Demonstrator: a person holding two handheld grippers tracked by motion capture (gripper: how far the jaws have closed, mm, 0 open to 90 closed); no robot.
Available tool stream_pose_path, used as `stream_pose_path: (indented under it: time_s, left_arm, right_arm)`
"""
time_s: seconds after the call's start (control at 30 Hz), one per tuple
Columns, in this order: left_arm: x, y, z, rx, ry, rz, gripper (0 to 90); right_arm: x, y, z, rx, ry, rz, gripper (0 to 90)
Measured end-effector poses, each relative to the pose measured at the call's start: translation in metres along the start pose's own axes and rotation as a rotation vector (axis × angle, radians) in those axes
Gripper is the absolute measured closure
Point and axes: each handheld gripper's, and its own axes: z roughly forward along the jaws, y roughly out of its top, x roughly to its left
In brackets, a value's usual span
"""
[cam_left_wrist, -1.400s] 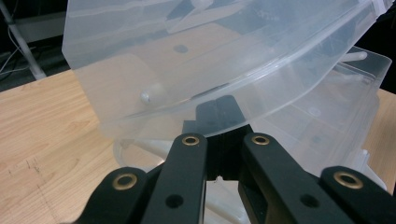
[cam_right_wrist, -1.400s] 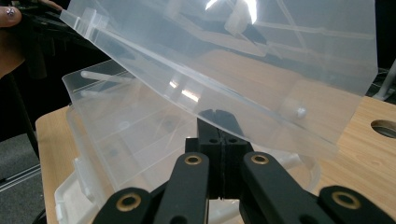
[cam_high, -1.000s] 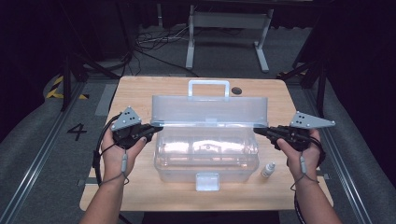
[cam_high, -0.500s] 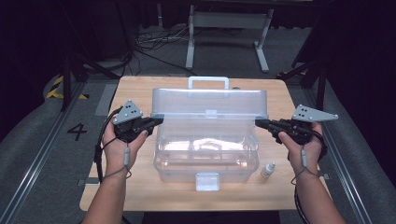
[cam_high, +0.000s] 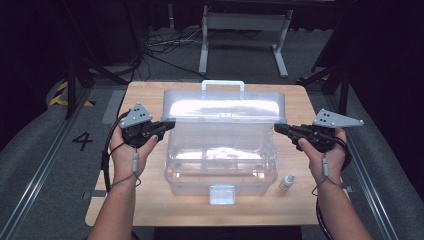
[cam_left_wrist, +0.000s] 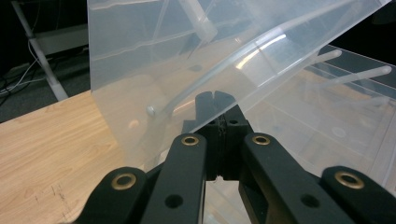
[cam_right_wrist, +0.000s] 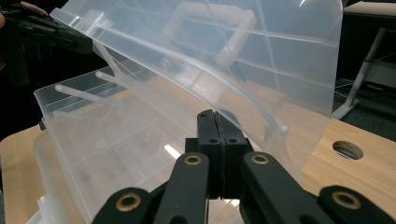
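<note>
A clear plastic toolbox (cam_high: 220, 170) stands mid-table, its white front latch (cam_high: 222, 194) facing me. Its hinged lid (cam_high: 225, 107), which carries a white handle (cam_high: 223, 85), is tilted up over the tub. My left gripper (cam_high: 172, 122) is shut, its tips against the lid's left side edge. My right gripper (cam_high: 276, 127) is shut at the lid's right side edge. In the left gripper view the closed tips (cam_left_wrist: 215, 95) show through the lid (cam_left_wrist: 187, 56) from under its edge. In the right gripper view the closed tips (cam_right_wrist: 215, 114) sit just under the lid's rim (cam_right_wrist: 233, 98).
A small white bottle (cam_high: 286, 181) stands on the wooden table (cam_high: 145, 200) right of the box's front corner. The table has a round hole (cam_right_wrist: 348, 149) near its far edge. Metal frame legs (cam_high: 245, 35) and cables lie on the floor beyond.
Both grippers have shifted a little up the picture at the lid's sides. The lid's front edge has swung higher above the tub.
</note>
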Motion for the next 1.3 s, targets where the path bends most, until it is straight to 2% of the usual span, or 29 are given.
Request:
stream_pose_path:
  time_s: [0.4,0.53,0.63,0.8,0.83,0.87,1.3]
  left_arm:
    - [0.001,-0.001,0.002,0.009,0.002,-0.001,89.4]
    - [0.001,-0.001,0.002,0.009,0.002,-0.002,89.5]
    - [0.001,-0.001,0.002,0.009,0.001,-0.004,89.5]
    - [0.002,-0.001,0.002,0.010,-0.003,-0.005,89.5]
    - [0.002,-0.001,0.002,0.010,-0.003,-0.005,89.5]
    - [0.003,-0.001,0.003,0.010,-0.004,-0.006,89.5]
    - [0.003,-0.001,0.002,0.014,-0.010,-0.009,89.4]
  right_arm:
    - [0.004,-0.005,-0.014,0.018,-0.052,-0.011,89.0]
    - [0.004,-0.006,-0.021,0.017,-0.094,-0.010,83.3]
    - [0.006,-0.007,-0.022,0.023,-0.129,-0.021,75.7]
    - [0.007,-0.004,-0.021,-0.011,-0.156,-0.007,62.4]
    - [0.007,-0.004,-0.021,-0.011,-0.156,-0.007,62.4]
    - [0.008,-0.003,-0.020,-0.022,-0.182,-0.016,56.5]
    - [0.004,0.002,0.004,-0.036,-0.226,-0.024,45.7]
